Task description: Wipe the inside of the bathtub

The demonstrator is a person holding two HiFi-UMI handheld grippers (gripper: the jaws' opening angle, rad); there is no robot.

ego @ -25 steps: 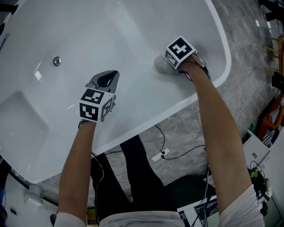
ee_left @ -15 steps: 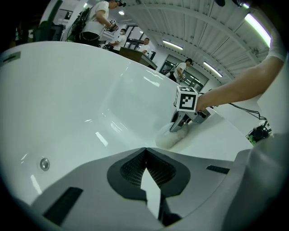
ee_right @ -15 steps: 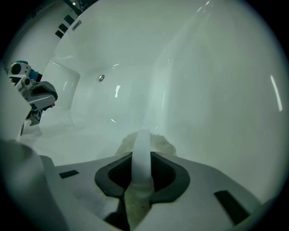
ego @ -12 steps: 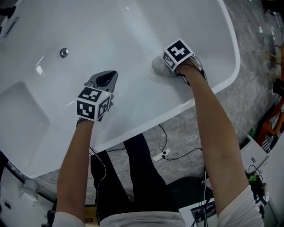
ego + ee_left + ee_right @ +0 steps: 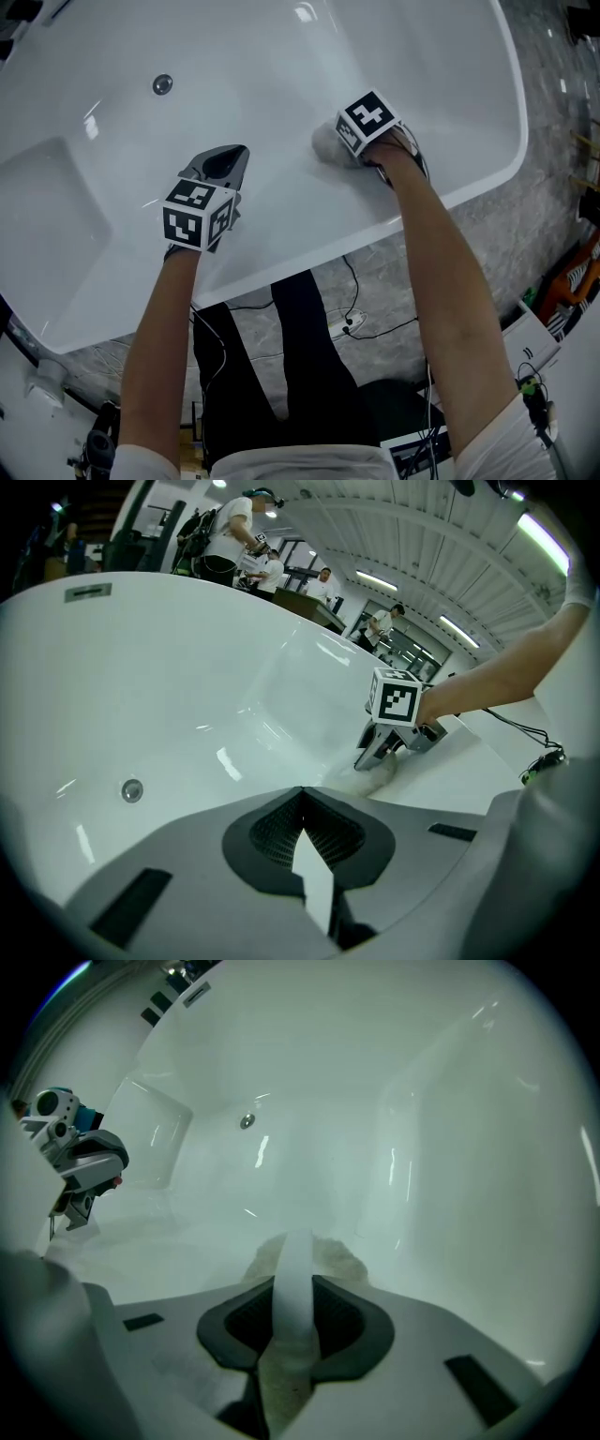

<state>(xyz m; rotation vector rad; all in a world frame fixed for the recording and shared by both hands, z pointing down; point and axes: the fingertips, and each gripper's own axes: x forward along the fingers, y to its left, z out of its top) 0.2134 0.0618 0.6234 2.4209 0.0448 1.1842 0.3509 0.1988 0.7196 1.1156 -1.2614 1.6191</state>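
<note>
Bathtub (image 5: 309, 255) wiping is under way. The white bathtub is filling most of the head view, with its near rim running across the lower middle and its drain (image 5: 162, 84) sitting toward the far left end. The right gripper (image 5: 342, 142) is reaching in over the near rim, and its jaws are clamping a pale grey cloth (image 5: 323, 142). The cloth is pressing against the inner wall just below that rim, toward the right end. In the right gripper view the cloth is bunching between the jaws and spreading ahead of them against the white surface. The left gripper (image 5: 223, 167) is hovering over the inside of the bathtub near the middle of the near rim, well apart from the cloth and touching nothing. Its jaws are sitting closed with nothing between them.

The step in hand looks to be rubbing the near wall at the right end. No dirt or wet track is showing, so how much is already wiped cannot be told. The next move probably calls for sliding the cloth along the wall under steady pressure, holding it flat while the wrist follows the curve down toward the floor and the drain, with the left gripper standing clear of the path.
</note>
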